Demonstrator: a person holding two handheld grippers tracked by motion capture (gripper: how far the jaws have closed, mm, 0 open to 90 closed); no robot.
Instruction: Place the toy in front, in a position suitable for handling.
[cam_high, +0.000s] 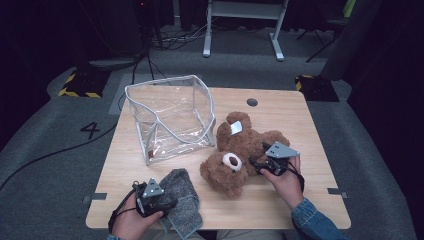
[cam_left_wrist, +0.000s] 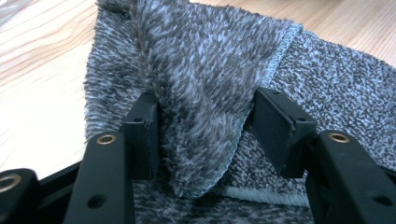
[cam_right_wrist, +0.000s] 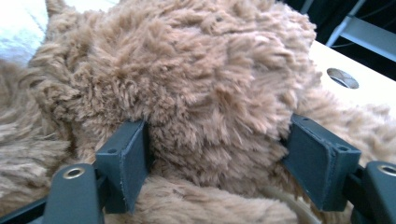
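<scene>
A brown teddy bear (cam_high: 240, 155) lies on its back on the wooden table (cam_high: 305, 120), its white muzzle turned toward the near edge. My right gripper (cam_high: 255, 164) reaches it from the right. In the right gripper view the jaws (cam_right_wrist: 215, 154) stand wide on either side of a thick furry part of the bear (cam_right_wrist: 210, 84), and fur brushes both pads. A grey fluffy cloth (cam_high: 182, 200) lies at the near left edge. My left gripper (cam_high: 167, 204) is on it, open, with a raised fold of the cloth (cam_left_wrist: 201, 93) between its jaws (cam_left_wrist: 205, 130).
A clear plastic bag (cam_high: 170, 115) with white piping stands open at the back left of the table, just beside the bear. A round cable hole (cam_high: 252, 102) sits near the far edge. Grey carpet and a desk frame lie beyond.
</scene>
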